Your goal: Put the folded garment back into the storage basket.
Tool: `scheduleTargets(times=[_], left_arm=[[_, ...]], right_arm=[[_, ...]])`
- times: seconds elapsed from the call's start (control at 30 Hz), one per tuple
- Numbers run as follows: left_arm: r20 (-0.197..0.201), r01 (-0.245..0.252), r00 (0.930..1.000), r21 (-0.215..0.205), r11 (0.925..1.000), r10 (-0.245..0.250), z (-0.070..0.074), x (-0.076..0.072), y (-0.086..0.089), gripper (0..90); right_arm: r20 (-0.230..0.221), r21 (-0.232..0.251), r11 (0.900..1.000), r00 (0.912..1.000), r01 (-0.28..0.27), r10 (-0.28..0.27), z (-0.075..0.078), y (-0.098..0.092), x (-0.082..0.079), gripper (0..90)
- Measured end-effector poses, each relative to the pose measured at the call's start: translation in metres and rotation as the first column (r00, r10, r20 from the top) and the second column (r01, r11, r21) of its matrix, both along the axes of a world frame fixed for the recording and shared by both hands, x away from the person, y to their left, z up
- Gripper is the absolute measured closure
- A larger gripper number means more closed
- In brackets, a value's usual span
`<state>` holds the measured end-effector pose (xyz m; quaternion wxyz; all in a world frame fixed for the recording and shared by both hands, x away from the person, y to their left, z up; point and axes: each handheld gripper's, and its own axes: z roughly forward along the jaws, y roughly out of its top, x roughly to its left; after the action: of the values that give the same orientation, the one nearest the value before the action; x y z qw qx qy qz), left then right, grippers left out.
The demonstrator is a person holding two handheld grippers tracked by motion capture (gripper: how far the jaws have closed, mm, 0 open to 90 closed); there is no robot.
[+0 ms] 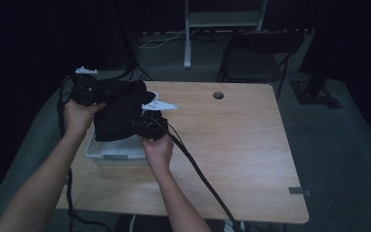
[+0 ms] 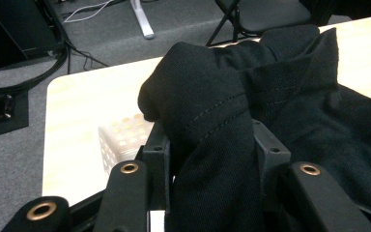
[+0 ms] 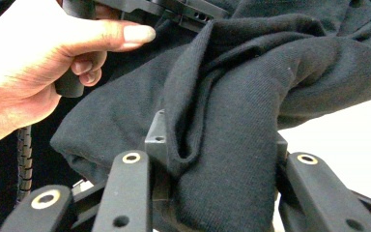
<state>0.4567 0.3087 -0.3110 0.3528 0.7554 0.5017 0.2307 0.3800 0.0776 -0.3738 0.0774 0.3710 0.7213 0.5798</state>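
Hands at a wooden table (image 1: 232, 145) grip two tools, each clamped on the same black garment (image 1: 121, 108). In the high view the left tool (image 1: 88, 89) holds the cloth near the table's far left corner, while the right tool (image 1: 147, 123) grips it nearer the person, just beside a white perforated basket (image 1: 111, 152). The garment is bunched between the two tools and hangs over the basket, covering much of its top; whether it touches the basket's floor cannot be told.

In the left gripper view, a thick fold of the black cloth (image 2: 222, 145) runs down between the jaws, which press on it from both sides; a corner of the basket (image 2: 121, 140) shows beyond, on the pale table (image 2: 77, 106). In the right gripper view, a ridge of cloth (image 3: 212, 145) is likewise pinched between that tool's jaws, and the person's left hand (image 3: 43, 63) shows at upper left, wrapped around the other tool's handle.

A black cable (image 1: 203, 179) trails from the right tool across the table toward its near edge. A dark folding chair (image 1: 256, 58) stands beyond the table.
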Motion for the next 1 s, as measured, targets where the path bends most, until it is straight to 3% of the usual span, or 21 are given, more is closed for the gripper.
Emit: scheduleTargets(times=[0.33,0.57,0.73,1.0], left_arm=[[-0.015,-0.022,0.9997,-0.021,0.9995,0.021,0.000,0.001,0.014,59.9],[0.005,-0.015,0.9999,0.006,0.9999,0.015,0.005,0.000,0.008,60.0],[0.001,-0.017,0.9999,0.014,0.9998,0.017,0.001,0.001,0.007,60.0],[-0.010,-0.026,0.9996,0.001,0.9997,0.026,-0.006,0.001,0.007,60.0]], right_arm=[[-0.008,0.002,1.000,0.9999,-0.009,0.009,0.000,0.015,0.001,60.8],[0.000,0.007,1.000,1.0000,0.000,0.000,0.003,0.012,0.001,60.8],[-0.008,-0.002,1.000,1.0000,0.002,-0.003,0.002,0.013,0.001,60.9],[-0.026,-0.009,1.000,0.9997,-0.002,0.002,-0.004,0.015,0.002,60.9]])
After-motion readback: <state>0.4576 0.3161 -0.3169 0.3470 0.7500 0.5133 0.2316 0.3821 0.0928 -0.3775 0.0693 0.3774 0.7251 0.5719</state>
